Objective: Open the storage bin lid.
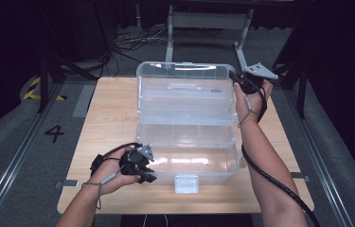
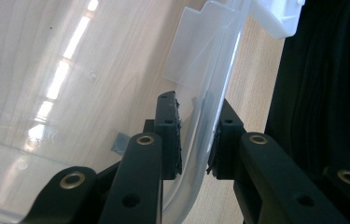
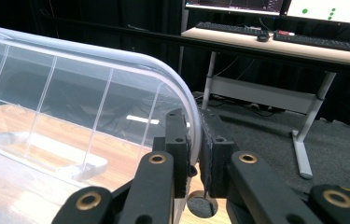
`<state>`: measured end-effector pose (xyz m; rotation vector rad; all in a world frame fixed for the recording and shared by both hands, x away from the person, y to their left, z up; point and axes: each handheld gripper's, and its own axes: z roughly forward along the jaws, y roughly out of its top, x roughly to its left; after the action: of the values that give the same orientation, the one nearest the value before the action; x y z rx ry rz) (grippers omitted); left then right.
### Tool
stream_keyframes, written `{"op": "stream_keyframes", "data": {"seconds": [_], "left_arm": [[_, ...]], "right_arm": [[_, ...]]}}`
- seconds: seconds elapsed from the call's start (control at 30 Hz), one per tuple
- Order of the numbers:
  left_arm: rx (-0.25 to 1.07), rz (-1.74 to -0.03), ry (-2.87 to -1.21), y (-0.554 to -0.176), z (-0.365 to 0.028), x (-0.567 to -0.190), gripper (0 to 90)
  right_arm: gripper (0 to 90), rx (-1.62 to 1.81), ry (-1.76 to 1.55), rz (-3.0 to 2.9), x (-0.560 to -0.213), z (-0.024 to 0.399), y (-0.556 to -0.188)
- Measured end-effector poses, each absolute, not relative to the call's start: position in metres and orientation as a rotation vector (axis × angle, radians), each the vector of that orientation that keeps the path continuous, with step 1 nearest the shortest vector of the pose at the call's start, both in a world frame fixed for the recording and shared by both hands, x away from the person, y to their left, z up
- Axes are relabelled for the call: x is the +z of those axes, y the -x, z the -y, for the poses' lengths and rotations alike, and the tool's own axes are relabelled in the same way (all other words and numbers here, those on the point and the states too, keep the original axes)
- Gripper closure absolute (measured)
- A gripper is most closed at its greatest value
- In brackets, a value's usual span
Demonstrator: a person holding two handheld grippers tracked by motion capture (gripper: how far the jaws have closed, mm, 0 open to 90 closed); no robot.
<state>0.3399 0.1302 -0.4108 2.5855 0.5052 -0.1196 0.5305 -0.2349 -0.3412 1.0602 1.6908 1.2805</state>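
Two claws pinch one clear plastic hinged storage box (image 1: 187, 137) on the pale wooden bench (image 1: 109, 118): left claw (image 2: 196, 140) on its base wall, right claw (image 3: 193, 154) on the raised lid's rim (image 3: 182, 93). Slick, thin plastic could slip, dropping the lid. Beyond lie grey carpet, cables, a desk.

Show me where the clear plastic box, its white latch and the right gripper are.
clear plastic box (image 1: 189, 163): high view, front wall of the base.
white latch (image 1: 186, 184): high view, middle of the latch.
right gripper (image 3: 194, 154): right gripper view, between its fingertips at the lid's rim.
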Motion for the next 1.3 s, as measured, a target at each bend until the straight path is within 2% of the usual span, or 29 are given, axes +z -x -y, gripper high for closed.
{"op": "stream_keyframes", "data": {"seconds": [1.3], "left_arm": [[-0.116, -0.504, -2.596, -0.340, -0.129, -0.414, 77.0]], "right_arm": [[82.4, 1.250, -1.050, -1.743, -0.359, 0.235, -0.558]]}}
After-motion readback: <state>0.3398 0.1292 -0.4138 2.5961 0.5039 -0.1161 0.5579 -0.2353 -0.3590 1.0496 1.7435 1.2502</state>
